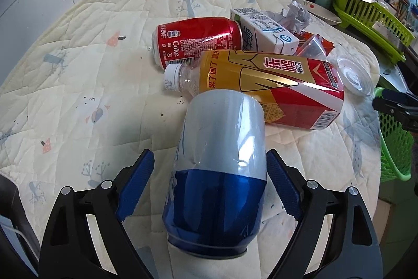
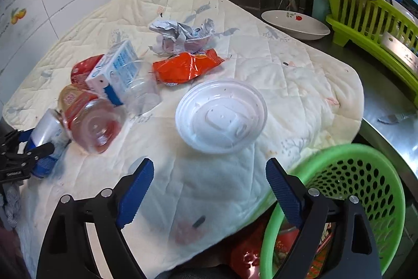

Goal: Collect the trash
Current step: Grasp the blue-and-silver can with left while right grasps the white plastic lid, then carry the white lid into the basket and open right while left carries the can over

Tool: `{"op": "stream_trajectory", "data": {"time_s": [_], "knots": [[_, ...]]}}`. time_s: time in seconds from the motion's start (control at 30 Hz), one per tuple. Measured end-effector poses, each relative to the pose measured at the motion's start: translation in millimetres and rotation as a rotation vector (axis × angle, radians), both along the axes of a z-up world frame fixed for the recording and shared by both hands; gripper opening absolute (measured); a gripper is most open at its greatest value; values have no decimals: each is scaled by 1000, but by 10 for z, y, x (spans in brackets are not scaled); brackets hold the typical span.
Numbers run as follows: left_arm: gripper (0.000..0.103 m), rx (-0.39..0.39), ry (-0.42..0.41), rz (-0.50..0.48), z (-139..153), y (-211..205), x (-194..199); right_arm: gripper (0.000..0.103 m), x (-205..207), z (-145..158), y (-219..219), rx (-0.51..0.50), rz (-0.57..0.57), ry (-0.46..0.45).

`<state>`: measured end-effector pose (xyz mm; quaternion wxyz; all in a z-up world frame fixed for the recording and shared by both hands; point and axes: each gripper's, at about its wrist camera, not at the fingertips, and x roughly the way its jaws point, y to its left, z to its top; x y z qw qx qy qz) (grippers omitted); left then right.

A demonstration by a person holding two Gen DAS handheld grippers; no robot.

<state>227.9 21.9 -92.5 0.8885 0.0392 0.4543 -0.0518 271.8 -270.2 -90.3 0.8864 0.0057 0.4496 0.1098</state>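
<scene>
Trash lies heaped on a quilted cloth [image 1: 86,49] over the counter. Nearest the left gripper [image 1: 209,182] is a blue-and-silver can [image 1: 219,174], on its side between the spread fingers; the right pad [image 1: 283,187] sits at the can's flank, the left pad [image 1: 135,184] stands clear, so the jaws look open, though contact on the right side is hard to judge. The can's base is cut off low in the left view. Just beyond it lies a bottle [image 1: 263,85] with a gold and red label, then a Coke can [image 1: 198,41] and a milk carton [image 1: 263,30], partly hidden behind one another. A clear cup [image 2: 142,93], hard to make out, leans on the carton.

The right gripper [image 2: 209,187] hangs open over bare cloth, nothing between its fingers. A white lid [image 2: 220,117] lies just ahead of it, an orange wrapper [image 2: 186,67] and crumpled paper [image 2: 180,35] farther on. A green basket [image 2: 365,190] sits at the cloth's edge, partly behind the right finger; its contents are blurred.
</scene>
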Motion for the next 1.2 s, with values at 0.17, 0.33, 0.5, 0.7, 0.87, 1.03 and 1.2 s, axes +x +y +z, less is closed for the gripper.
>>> {"op": "stream_trajectory", "data": {"time_s": [0.17,0.33,0.5,0.7,0.87,1.03,1.2], "knots": [[74,-8,4,-11,-18,-10,28,91,209,-77,42,-31,0,7],[69,-26,13,-22,-22,-10,62,91,378,-143,41,-47,-1,14],[69,-30,19,-30,-26,-13,94,92,531,-226,41,-49,-2,37],[70,-32,17,-36,-23,-29,112,92,613,-260,72,-67,-5,29],[75,-30,20,-48,-27,-63,126,91,621,-269,92,-85,-9,27],[74,-23,23,-41,-51,-69,150,90,568,-245,109,-101,-6,11],[68,-41,15,-36,-38,-45,127,90,454,-188,92,-74,-4,1]]}}
